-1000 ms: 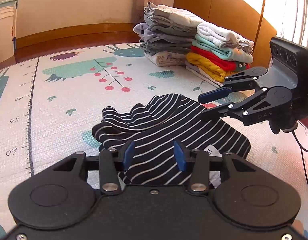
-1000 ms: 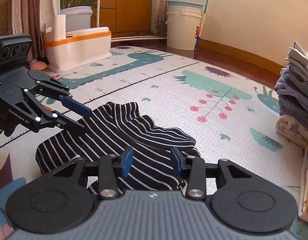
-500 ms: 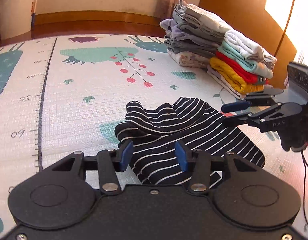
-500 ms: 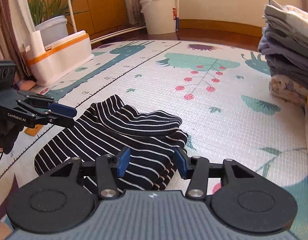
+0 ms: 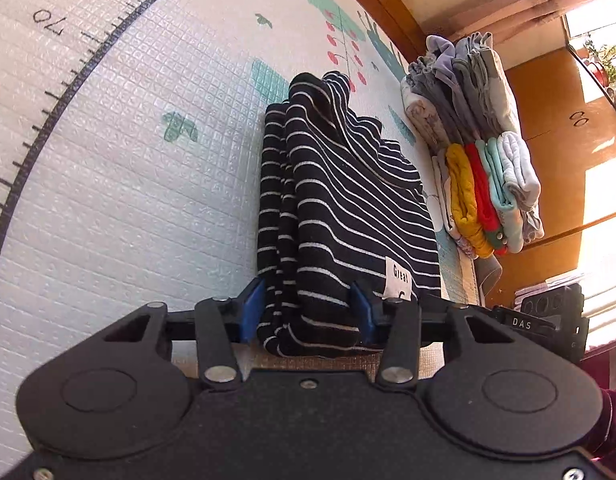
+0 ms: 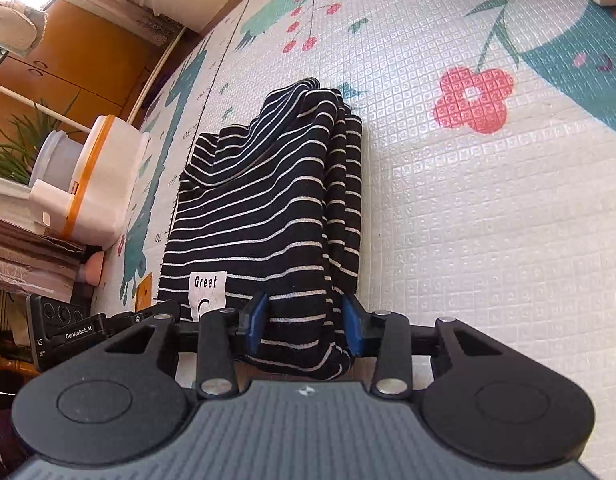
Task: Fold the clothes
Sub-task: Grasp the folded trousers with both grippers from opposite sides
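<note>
— What does the left wrist view show?

— The left gripper (image 5: 308, 316) is tipped down at the mat (image 5: 119, 168), its blue pads spread either side of the near end of the striped top (image 5: 344, 208). The cloth bunches between the jaws; whether they press it, I cannot tell. The top lies on the mat, roughly folded, a white label (image 5: 398, 278) reading "Great" at its near end. Beyond the top's right edge stand two stacks of folded clothes (image 5: 480, 148) against a wooden wall. The right gripper (image 5: 548, 316) sits just right of the top's near end.

— And the right wrist view?

— The right gripper (image 6: 303, 322) is angled down the same way, jaws spread around the top's (image 6: 267, 208) near right corner. The label (image 6: 208, 288) sits left of the pads. Left of the top are the left gripper (image 6: 87, 330), a white bin with an orange band (image 6: 95, 188) and a plant (image 6: 11, 148); a pink flower (image 6: 472, 98) is printed on the mat (image 6: 488, 240) to its right.
</note>
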Demonstrator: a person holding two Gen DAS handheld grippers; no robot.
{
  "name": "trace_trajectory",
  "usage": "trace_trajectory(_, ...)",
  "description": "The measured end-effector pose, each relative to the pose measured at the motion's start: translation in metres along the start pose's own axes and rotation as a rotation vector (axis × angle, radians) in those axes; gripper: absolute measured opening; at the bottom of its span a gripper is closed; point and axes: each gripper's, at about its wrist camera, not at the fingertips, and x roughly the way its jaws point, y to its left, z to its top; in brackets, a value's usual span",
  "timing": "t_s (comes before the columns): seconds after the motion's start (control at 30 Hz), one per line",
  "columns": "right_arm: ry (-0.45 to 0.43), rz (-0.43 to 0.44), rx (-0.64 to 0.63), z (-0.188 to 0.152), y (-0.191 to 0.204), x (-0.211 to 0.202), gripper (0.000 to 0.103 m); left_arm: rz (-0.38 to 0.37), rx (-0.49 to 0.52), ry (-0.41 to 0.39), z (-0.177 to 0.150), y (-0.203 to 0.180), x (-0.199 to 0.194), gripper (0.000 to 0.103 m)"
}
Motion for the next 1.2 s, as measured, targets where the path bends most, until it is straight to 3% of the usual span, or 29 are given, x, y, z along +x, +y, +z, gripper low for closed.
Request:
trace_trajectory(0.2, -0.036, 0.004, -0.002, -0.016, -0.001, -0.019, 0.047, -0.012, -0.007, 0.101, -0.034, 0.003, -0.02, 0.045)
trace_trajectory(0.37, -0.088, 0.004, -0.02, -0.026, 0.0, -0.033, 0.055, 0.016, 0.095, 0.023, -0.016, -0.009, -0.026, 0.06)
trace_trajectory(0.5, -0.126, -0.022, -0.049, -0.005, 0.001, -0.012, 0.057, 0.038, 0.101, 0.004, -0.001, -0.004, -0.009, 0.06)
trace_trajectory(0.8, -0.128, 0.032, -0.101, 0.004, -0.002, 0.006, 0.054, -0.025, 0.139, 0.01, 0.005, -0.01, 0.015, 0.059)
trace_trajectory(1.03, -0.131, 0.064, -0.026, -0.005, -0.006, 0.012, 0.034, -0.019, 0.057, 0.038, 0.0, -0.004, 0.015, 0.026)
trace_trajectory(1.2, -0.144, 0.117, 0.017, 0.0, -0.005, -0.004, 0.028, -0.059, 0.056, 0.048, 0.003, -0.025, 0.014, 0.022)
